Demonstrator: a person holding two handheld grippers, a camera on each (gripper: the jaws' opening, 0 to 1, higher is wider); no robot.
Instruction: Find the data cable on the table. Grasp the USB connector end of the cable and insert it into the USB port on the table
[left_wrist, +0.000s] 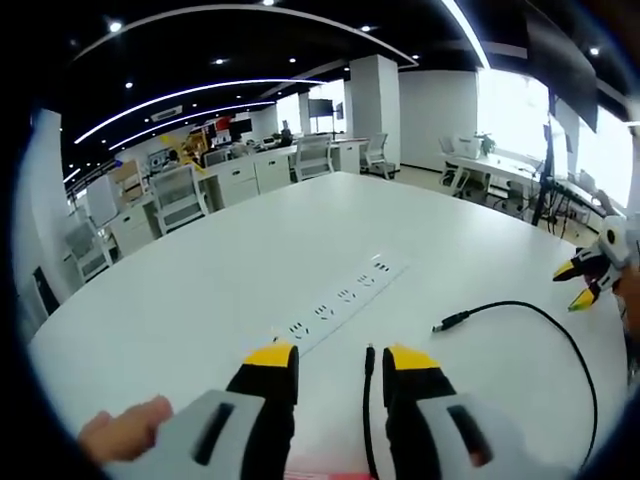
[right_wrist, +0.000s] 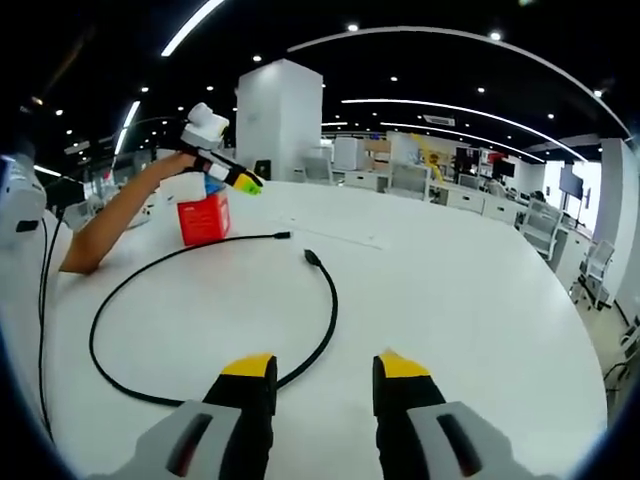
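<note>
A: Right gripper (right_wrist: 325, 372)?
B: Jaws apart, holding nothing. The black data cable (right_wrist: 110, 300) loops on the white table (right_wrist: 470, 300) ahead, both plugs too small to tell apart.
A: Left gripper (left_wrist: 340, 362)?
B: Also parted, empty; a cable end (left_wrist: 369, 360) lies between its jaws, the power strip (left_wrist: 345, 297) beyond. Bare tabletop all around.

Pretty sure I'm steering this thing around an open-plan office: a big white table (left_wrist: 200, 290) with a built-in socket strip (left_wrist: 340, 300), rows of desks (left_wrist: 240, 175) and mesh office chairs (left_wrist: 180, 195) behind, long ceiling light strips (left_wrist: 190, 95), and maybe monitors (left_wrist: 320, 107) further back.
</note>
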